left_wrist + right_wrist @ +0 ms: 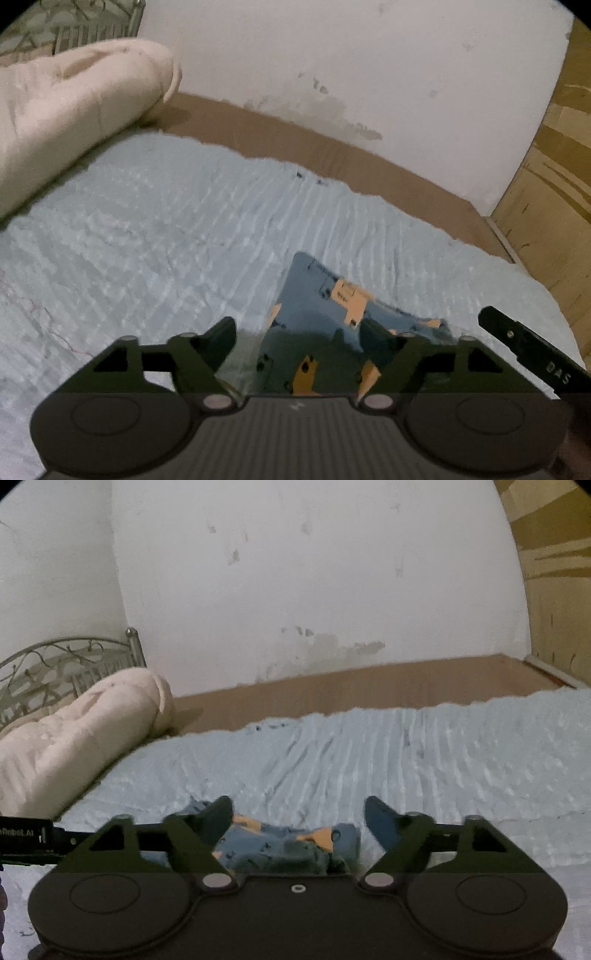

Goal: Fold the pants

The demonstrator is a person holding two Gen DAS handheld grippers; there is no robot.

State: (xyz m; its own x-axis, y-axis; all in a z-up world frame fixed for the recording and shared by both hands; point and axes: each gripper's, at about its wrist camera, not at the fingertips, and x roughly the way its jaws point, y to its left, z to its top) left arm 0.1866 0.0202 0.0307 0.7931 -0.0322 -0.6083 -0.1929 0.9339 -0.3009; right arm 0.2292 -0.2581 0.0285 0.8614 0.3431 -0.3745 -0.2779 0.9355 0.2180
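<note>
Item: small blue fabric pants with orange patches (pixel 325 317), lying bunched on the pale blue ribbed bedspread (pixel 166 221), at twelve o'clock from my left gripper (pixel 297 341) and between the spread fingers (pixel 221 816) of my right gripper (pixel 299 818); a rolled cream quilt (pixel 74 107) sits at ten o'clock. Both pairs of fingers stand wide apart and clamp nothing, the cloth loose beneath them. Handling, as I judge it: light, limp, prone to slump; best pinched at a hem or waistband corner, one per side.
</note>
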